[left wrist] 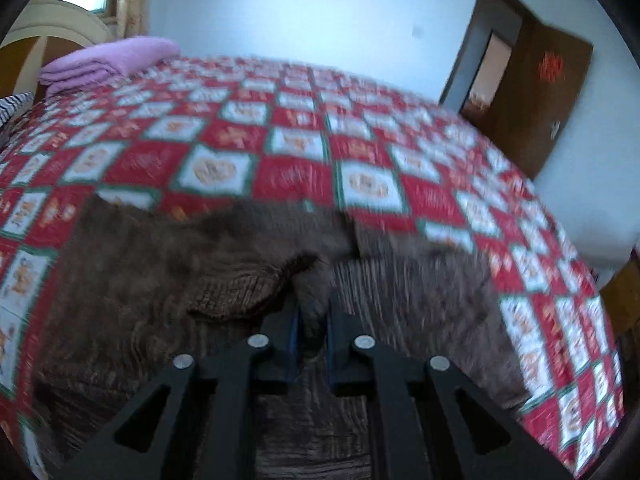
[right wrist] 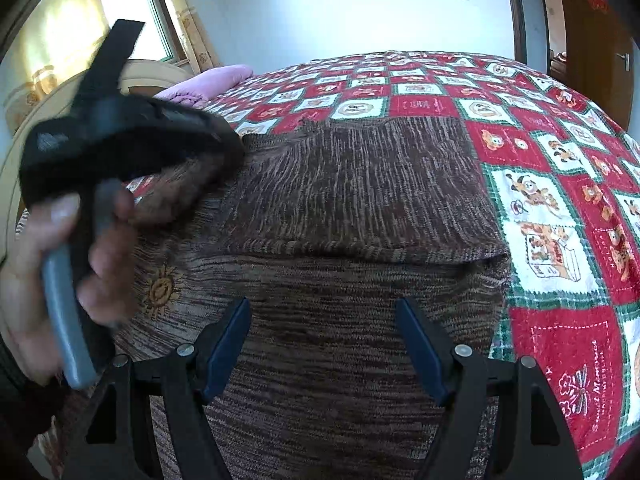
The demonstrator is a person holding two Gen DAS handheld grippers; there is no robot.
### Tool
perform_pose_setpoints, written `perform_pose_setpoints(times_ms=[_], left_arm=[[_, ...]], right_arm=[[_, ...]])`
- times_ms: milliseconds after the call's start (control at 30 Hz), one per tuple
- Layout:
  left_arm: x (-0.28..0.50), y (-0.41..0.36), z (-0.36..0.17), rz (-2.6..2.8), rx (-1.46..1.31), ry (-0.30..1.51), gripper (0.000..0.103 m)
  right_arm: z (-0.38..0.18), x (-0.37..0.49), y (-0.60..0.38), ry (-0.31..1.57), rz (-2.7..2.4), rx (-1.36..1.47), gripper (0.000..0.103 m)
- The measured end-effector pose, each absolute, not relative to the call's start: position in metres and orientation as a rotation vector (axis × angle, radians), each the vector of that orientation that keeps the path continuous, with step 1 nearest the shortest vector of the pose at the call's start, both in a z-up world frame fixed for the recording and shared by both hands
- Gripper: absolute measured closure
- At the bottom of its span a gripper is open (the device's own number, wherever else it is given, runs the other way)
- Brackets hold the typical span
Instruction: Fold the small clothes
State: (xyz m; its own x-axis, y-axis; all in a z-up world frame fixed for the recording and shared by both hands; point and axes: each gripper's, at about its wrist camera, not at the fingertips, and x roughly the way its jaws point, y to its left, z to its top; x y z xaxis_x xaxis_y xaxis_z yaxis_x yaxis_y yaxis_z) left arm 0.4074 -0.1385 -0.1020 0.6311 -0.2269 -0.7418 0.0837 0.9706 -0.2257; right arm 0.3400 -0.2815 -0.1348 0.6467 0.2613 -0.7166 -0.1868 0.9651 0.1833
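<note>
A brown knitted sweater lies spread on the bed, with a folded layer across its far half and a sun motif on its left side. In the left wrist view the sweater is blurred. My left gripper is shut on a bunched fold of it, which shows between the blue pads. In the right wrist view a hand holds that left gripper at the sweater's left edge. My right gripper hangs open over the sweater's near half, with nothing between its fingers.
A red, white and green patchwork quilt covers the bed. A folded purple blanket lies by the cream headboard, and striped cloth shows at the far left. A brown door stands open in the right wall.
</note>
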Motion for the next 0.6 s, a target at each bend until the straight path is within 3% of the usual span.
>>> perform_pose_setpoints(times_ms=[100,167,267,333,433,600], left_arm=[[0.398,-0.148,-0.105,-0.192,-0.096,0.929,0.081],[0.383,-0.143,-0.097,-0.216,-0.056,0.901,0.056],[0.355,-0.122,-0.079,-0.222,-0.01,0.81,0.031],[0.346,-0.096,-0.073,-0.162,0.039,0.753,0.025],[0.356,-0.052,-0.086,0.068,0.188,0.743,0.025],[0.378,0.015,-0.13,0.227,0.199,0.908,0.024]], right_arm=[[-0.136,0.341,-0.282,0.832,0.26,0.102,0.027],[-0.136,0.341,-0.285,0.834,0.267,0.116,0.027],[-0.136,0.342,-0.284,0.833,0.27,0.124,0.027],[-0.136,0.342,-0.284,0.832,0.27,0.125,0.027],[-0.136,0.342,-0.285,0.831,0.272,0.13,0.027],[-0.133,0.339,-0.284,0.814,0.261,0.121,0.027]])
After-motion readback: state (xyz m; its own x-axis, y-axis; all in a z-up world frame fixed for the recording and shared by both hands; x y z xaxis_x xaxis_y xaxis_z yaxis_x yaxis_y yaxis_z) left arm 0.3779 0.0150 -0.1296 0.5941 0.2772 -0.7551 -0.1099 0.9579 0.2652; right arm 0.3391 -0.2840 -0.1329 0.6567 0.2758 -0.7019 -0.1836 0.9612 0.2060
